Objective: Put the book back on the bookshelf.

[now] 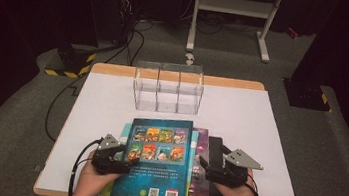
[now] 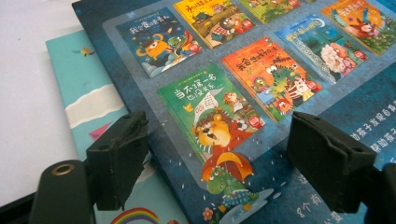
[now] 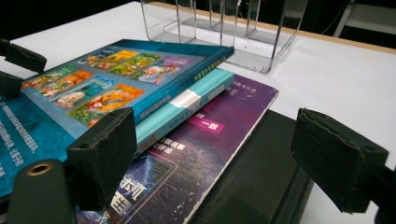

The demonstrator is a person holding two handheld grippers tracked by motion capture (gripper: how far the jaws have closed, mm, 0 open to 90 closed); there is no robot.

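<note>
Left tool (image 1: 122, 159) open over blue book (image 1: 157, 164), right tool (image 1: 213, 172) open beside stack, clear organizer (image 1: 167, 88) beyond.

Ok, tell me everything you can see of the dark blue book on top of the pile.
The dark blue book is a closed, glossy hardback lying flat, back cover up: eight small cover pictures in two rows, white text, a barcode and QR code near the person's edge. It tops a stack, resting on a light teal book, above a purple book. The left gripper straddles its left edge, jaws open.
</note>
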